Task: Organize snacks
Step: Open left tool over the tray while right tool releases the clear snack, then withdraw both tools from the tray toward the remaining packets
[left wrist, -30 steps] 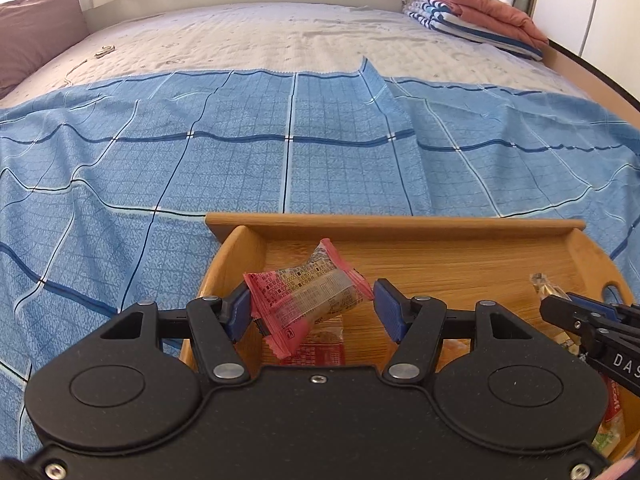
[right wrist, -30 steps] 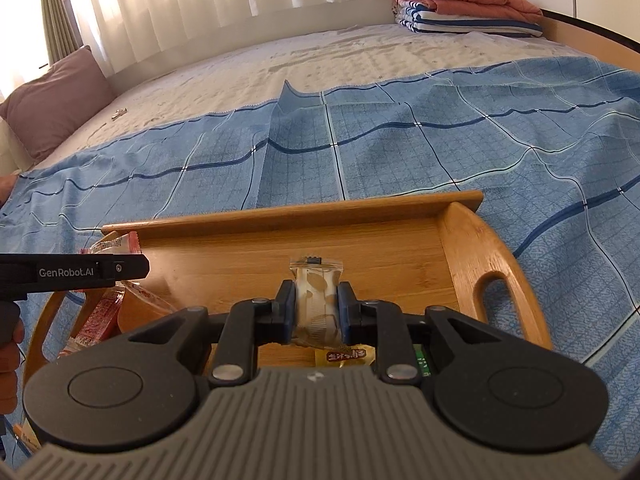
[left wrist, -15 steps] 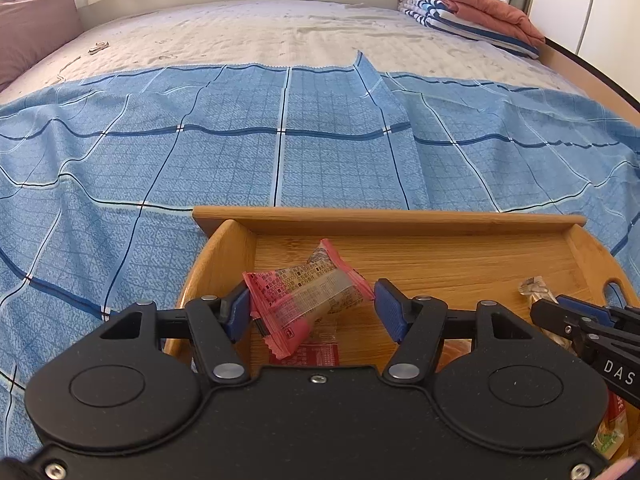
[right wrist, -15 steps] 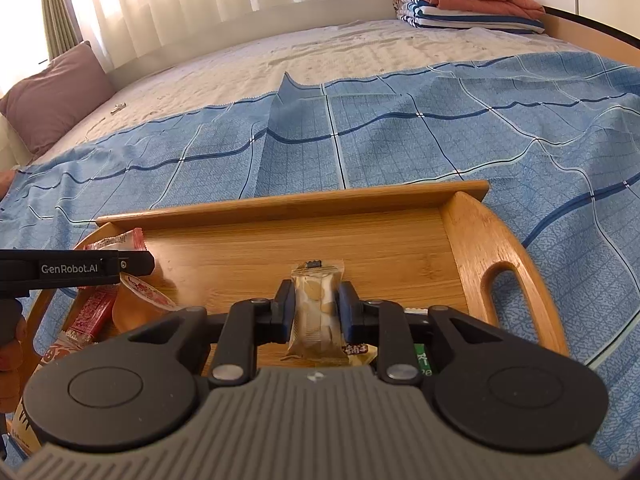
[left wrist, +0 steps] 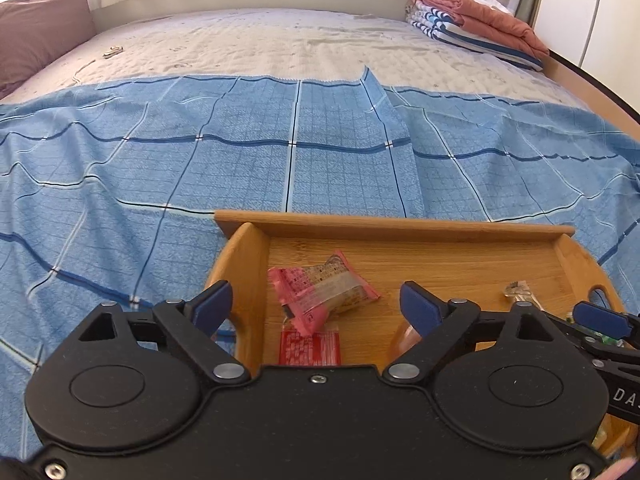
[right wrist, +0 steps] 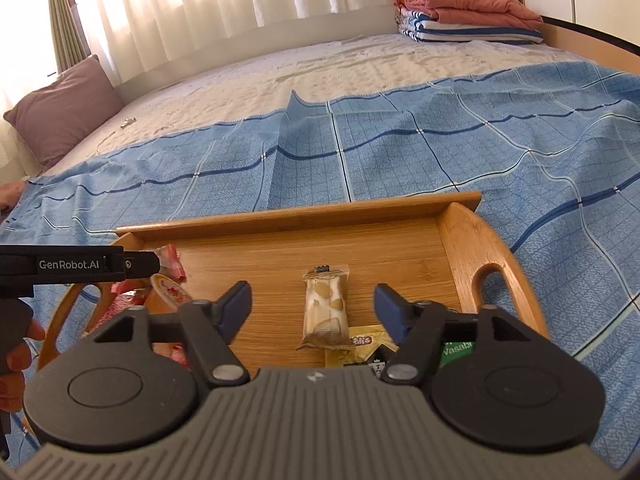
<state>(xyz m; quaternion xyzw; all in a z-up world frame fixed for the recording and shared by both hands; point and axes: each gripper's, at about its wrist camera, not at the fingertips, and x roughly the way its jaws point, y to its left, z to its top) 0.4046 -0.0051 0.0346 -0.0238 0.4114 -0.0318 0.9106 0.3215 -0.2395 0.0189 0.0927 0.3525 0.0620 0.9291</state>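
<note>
The left gripper was seen with its jaws opening, the blue pads standing clear on either side of a pink-wrapped snack and pressing on nothing. The right gripper was likewise opening, its pads set well apart from a cream-coloured snack bar lying lengthwise between them.

Both packets were judged to be light, soft and crinkly, with slick film that could slide under a loose pinch; the contents were thought likely to crush if squeezed hard. A hold across the filled middle, not on the flat crimped ends, was considered best.

The pink packet was seen tilted near the left end of the wooden tray, its clear window showing a pale filling, one corner overlapping a flat red packet. The bar, clear-wrapped with pale printed shapes, rested on the tray floor near the right handle, its near end on a yellow packet.

The tray was set on a blue checked sheet spread over a bed.
</note>
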